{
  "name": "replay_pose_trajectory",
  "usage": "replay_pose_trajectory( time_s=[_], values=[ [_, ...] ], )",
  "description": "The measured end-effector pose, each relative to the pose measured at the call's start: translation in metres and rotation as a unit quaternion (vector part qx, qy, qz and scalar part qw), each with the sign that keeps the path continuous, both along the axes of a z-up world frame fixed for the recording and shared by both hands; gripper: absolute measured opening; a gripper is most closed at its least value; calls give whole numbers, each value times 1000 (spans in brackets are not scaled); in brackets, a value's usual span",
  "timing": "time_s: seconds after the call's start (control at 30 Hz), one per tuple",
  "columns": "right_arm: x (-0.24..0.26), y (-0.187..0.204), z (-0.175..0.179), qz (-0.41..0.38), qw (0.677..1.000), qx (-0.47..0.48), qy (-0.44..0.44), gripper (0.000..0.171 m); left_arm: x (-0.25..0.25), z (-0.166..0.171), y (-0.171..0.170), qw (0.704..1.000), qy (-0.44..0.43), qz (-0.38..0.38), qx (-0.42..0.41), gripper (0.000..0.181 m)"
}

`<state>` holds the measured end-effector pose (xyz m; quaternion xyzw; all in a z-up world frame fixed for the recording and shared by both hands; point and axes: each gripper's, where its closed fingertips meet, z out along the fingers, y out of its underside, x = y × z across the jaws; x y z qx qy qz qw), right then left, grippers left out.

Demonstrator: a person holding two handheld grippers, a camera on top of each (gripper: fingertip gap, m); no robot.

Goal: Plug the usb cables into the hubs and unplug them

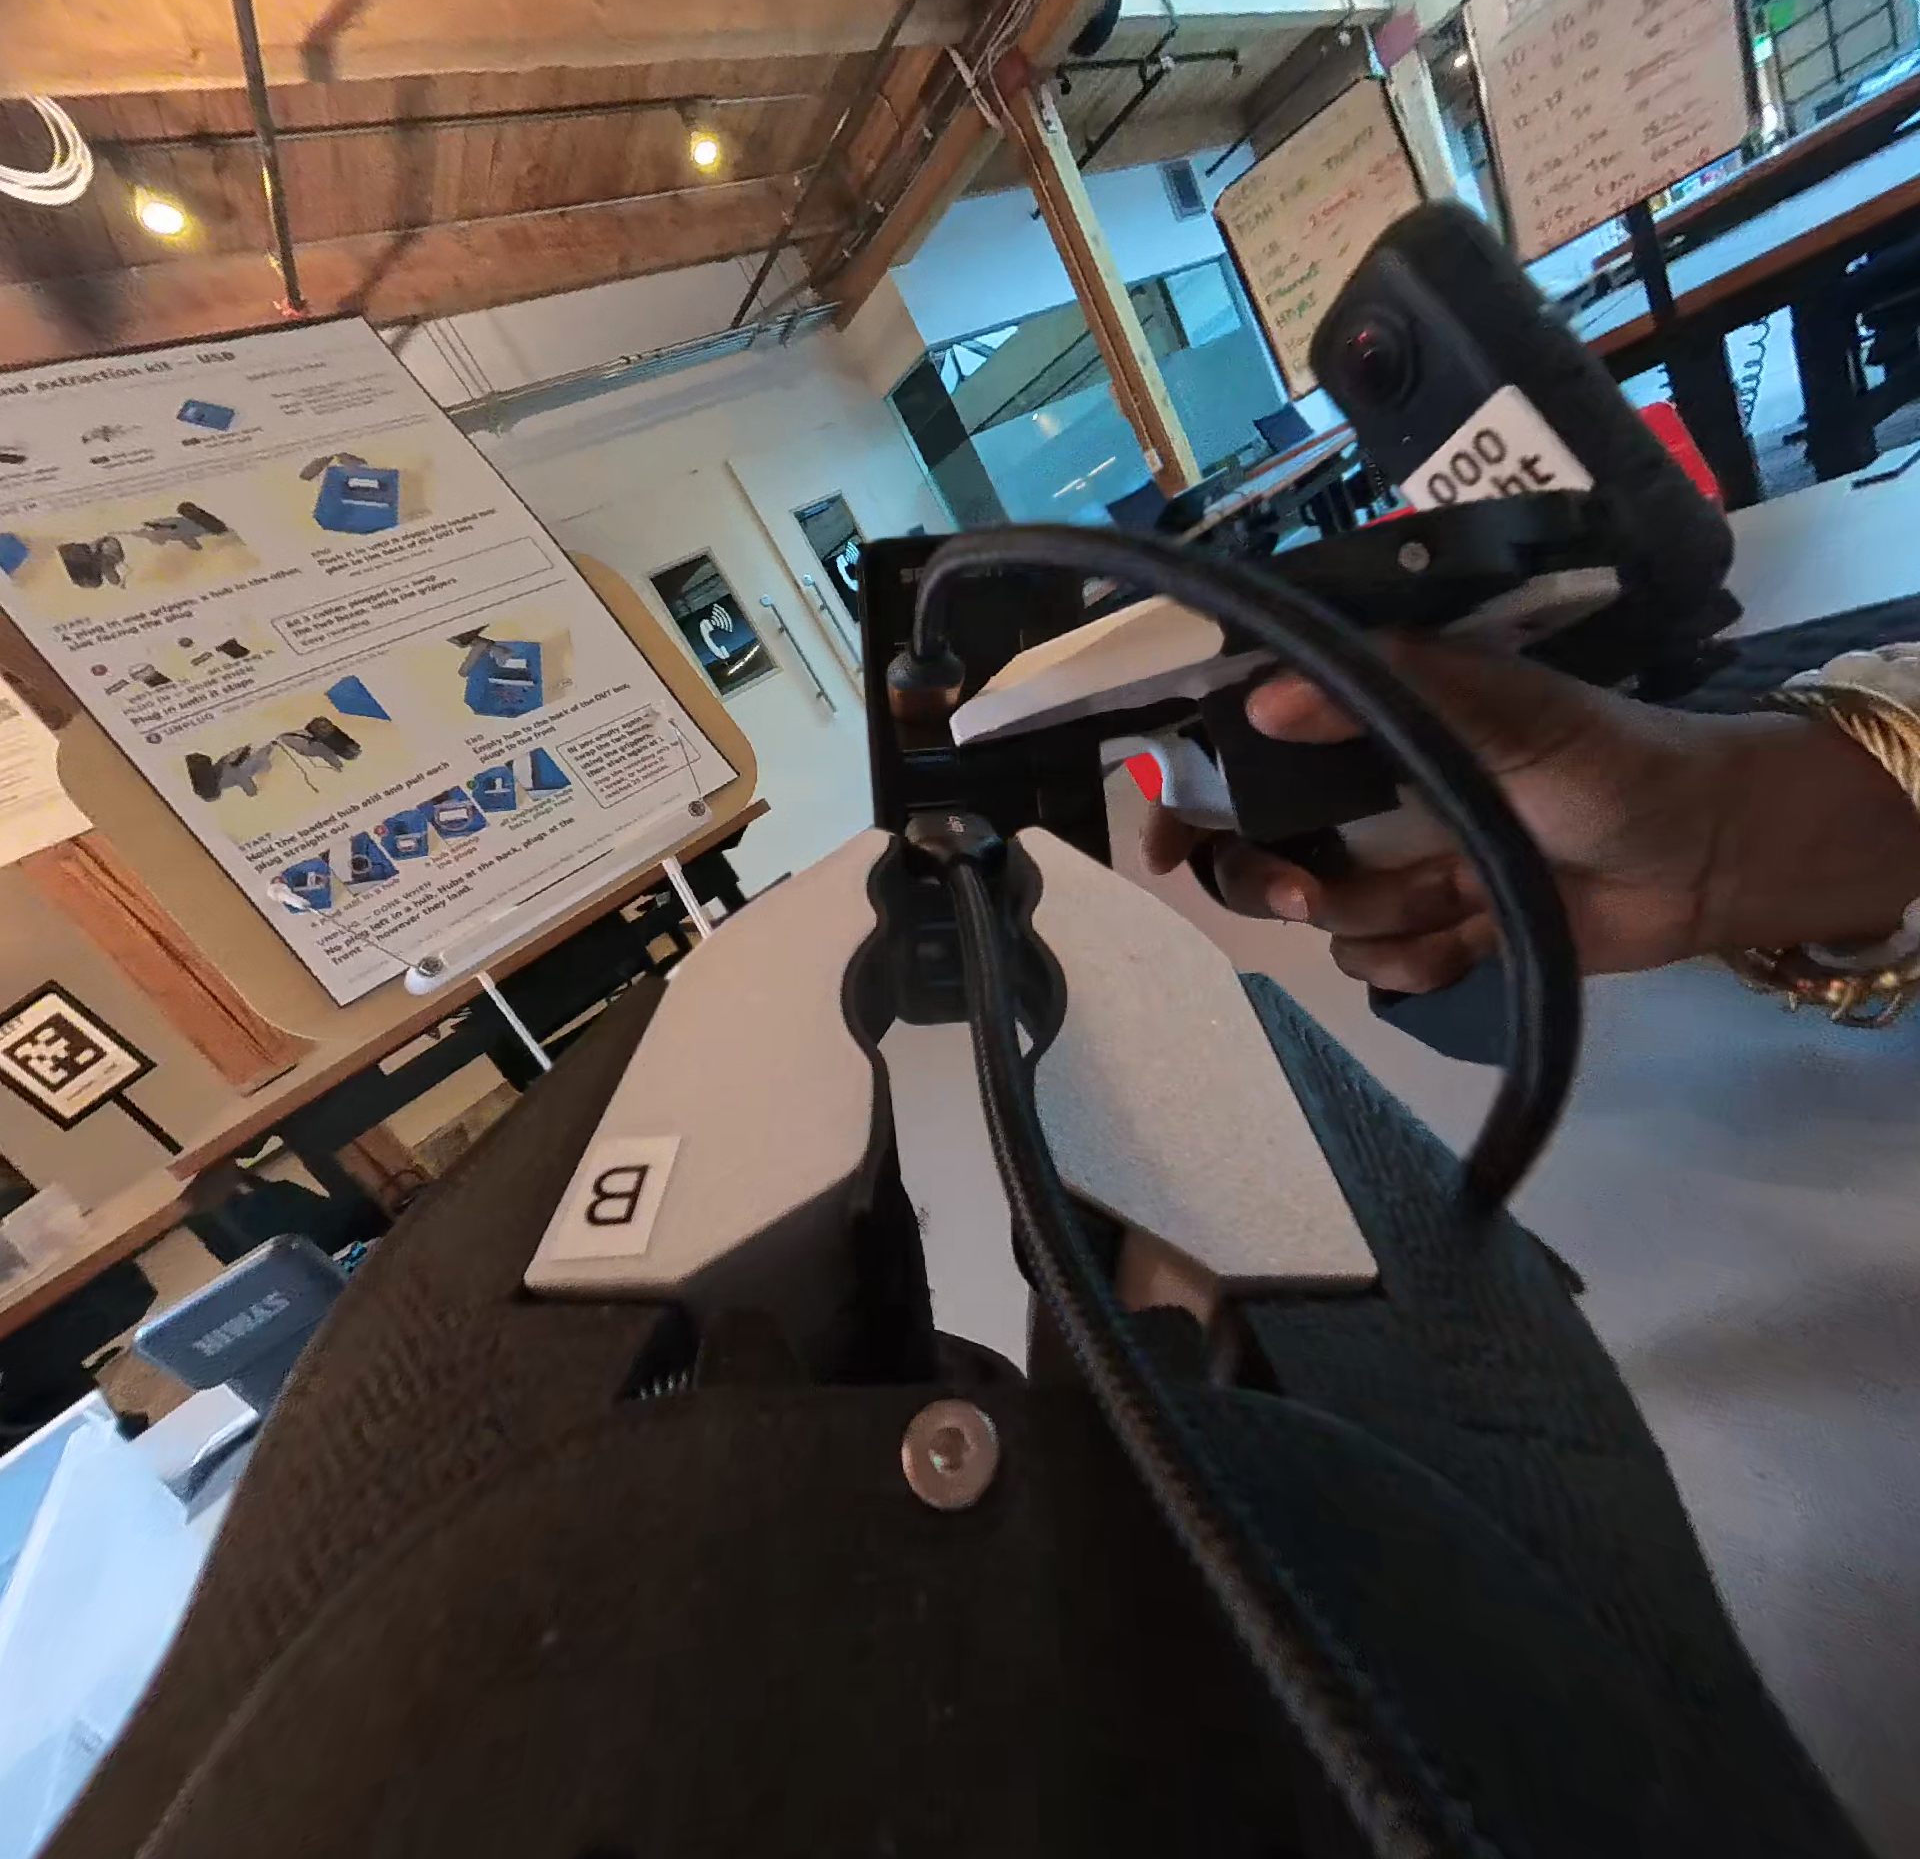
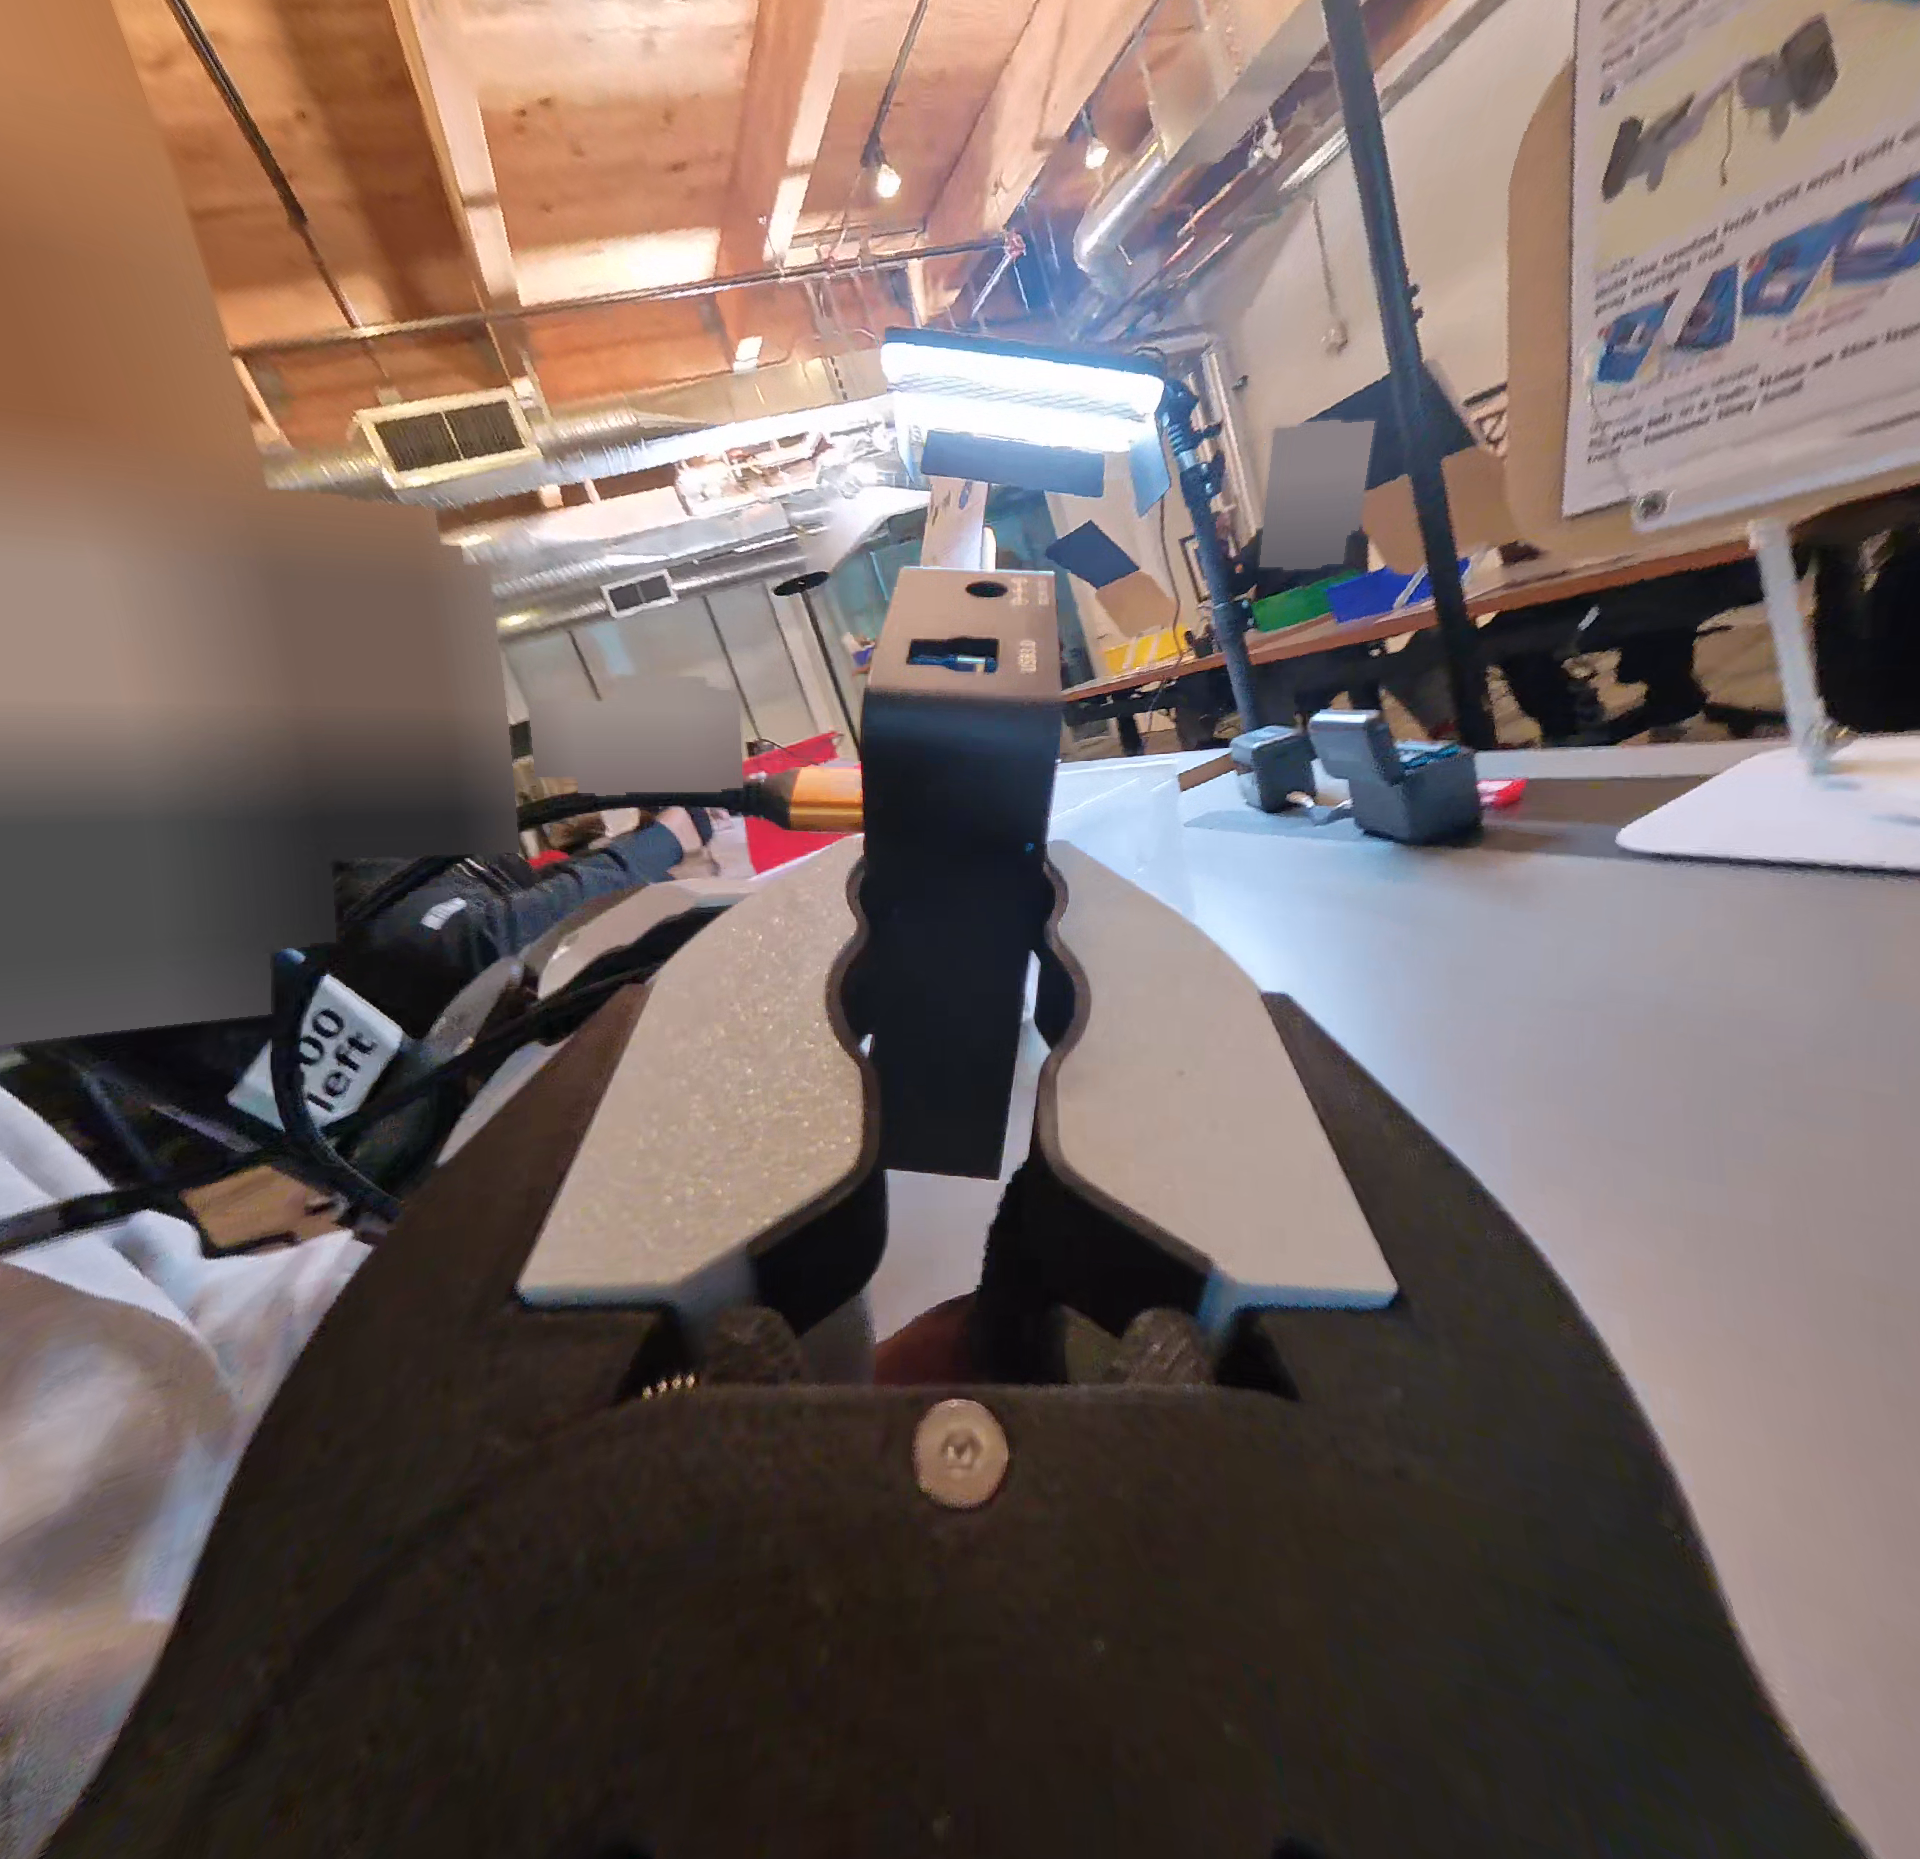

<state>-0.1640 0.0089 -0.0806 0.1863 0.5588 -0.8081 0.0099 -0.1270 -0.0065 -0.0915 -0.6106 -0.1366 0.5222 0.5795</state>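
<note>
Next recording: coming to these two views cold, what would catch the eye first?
In the right wrist view, the black hub stands upright, clamped in the right hand-held gripper, with an orange-shelled plug seated in its side. In the left wrist view, the left hand-held gripper pinches a black USB plug at the hub's edge, its braided cable looping wide around the person's hand.

Light: bright, warm ceiling spotlights (image 1: 161, 214) plus glaring LED panel (image 2: 1023, 386) | Optics: strong fisheye bending at edges | Focus: near foreground soft, whiteboards (image 1: 1605, 84) slightly blurred
</note>
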Motion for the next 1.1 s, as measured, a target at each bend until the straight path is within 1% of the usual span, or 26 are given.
replay_pose_trajectory(
  time_s=[0.13, 0.23, 0.33, 0.6, 0.63, 0.67, 0.77, 0.87, 0.93, 0.97, 1.0, 1.1],
  values=[
    [7, -1, 4, -20, 998, 10, 51, 27, 0, 1, -1, 1000, -4, -4, 12, 18],
    [9, -1, 4, -32, 996, 20, 76, 27, 1, 3, -1, 1000, 4, 0, 9, 18],
    [11, -2, 5, -48, 994, 22, 97, 27, 1, 4, -2, 1000, -2, -2, 25, 18],
    [14, -3, 6, -64, 991, 21, 119, 27, -2, 1, -1, 999, -16, 4, 34, 18],
    [14, -4, 4, -65, 990, 27, 120, 27, -2, 1, -2, 999, -18, 4, 38, 14],
    [15, -6, 3, -64, 990, 35, 122, 27, -1, 2, -2, 999, -18, 3, 44, 19],
    [16, -7, 1, -55, 992, 41, 108, 27, -1, 2, -3, 999, -20, -2, 50, 18],
    [17, -6, 1, -24, 997, 24, 75, 28, 0, 4, -1, 999, -9, 3, 42, 18],
    [15, -5, 1, -24, 997, 19, 66, 29, -3, 2, -1, 999, -16, 5, 43, 20],
    [15, -5, 1, -23, 998, 17, 61, 29, -4, 1, -1, 999, -19, 7, 42, 17],
    [15, -5, 2, -14, 999, 7, 53, 29, -5, 1, 0, 999, -20, 9, 40, 21],
    [18, -5, 6, 34, 999, -34, 10, 30, -6, 2, 2, 998, -26, 1, 55, 20]
  ],
)
